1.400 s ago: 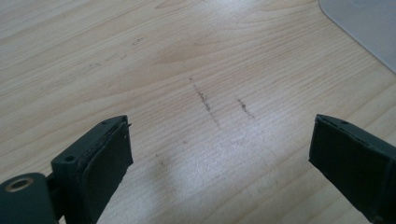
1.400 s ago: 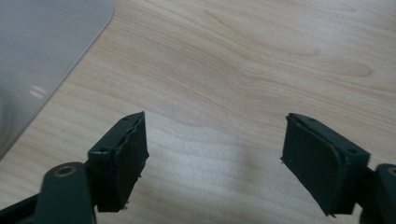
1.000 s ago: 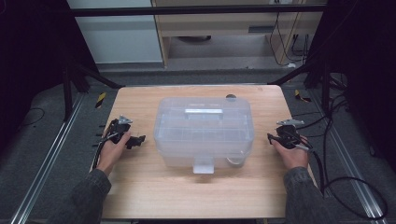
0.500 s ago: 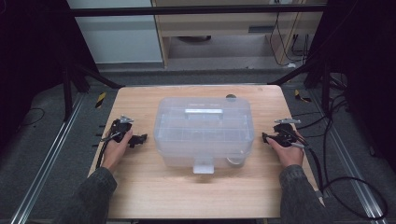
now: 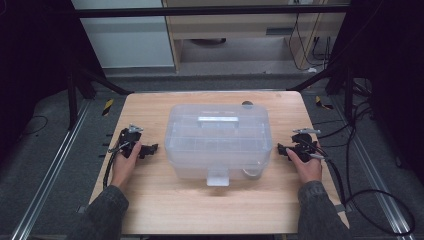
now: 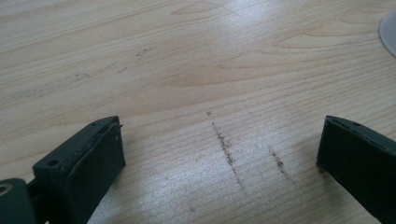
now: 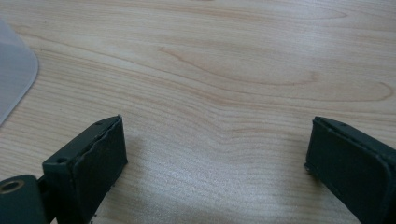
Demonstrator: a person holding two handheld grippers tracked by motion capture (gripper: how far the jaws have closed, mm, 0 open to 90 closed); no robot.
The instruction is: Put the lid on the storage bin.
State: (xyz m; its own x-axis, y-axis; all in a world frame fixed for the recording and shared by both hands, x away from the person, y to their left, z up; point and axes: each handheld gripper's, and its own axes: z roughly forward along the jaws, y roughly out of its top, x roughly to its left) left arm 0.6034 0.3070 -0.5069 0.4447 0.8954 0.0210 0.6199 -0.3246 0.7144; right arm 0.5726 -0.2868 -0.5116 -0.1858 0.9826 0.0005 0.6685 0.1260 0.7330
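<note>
A clear plastic lidded box (image 5: 218, 140) with a top handle and a front latch stands in the middle of the wooden table (image 5: 200, 210). My left gripper (image 5: 152, 148) lies low on the table left of the box, pointing at it; its jaws stand wide apart over bare wood (image 6: 219, 149). My right gripper (image 5: 281, 149) sits right of the box, pointing at it. Its jaws have just been opening and now stand wide with nothing between them (image 7: 215, 149). A corner of the box (image 7: 14, 74) shows at the left edge of the right gripper view.
A small dark round object (image 5: 247, 104) lies on the table behind the box. Cables (image 5: 370, 200) trail off the table's right side to the floor. Metal rails run along both sides, and a yellow-black item (image 5: 108, 106) lies on the floor at left.
The right hand has sunk a little toward the table and edged closer to the box. The left hand and the box have stayed put.
</note>
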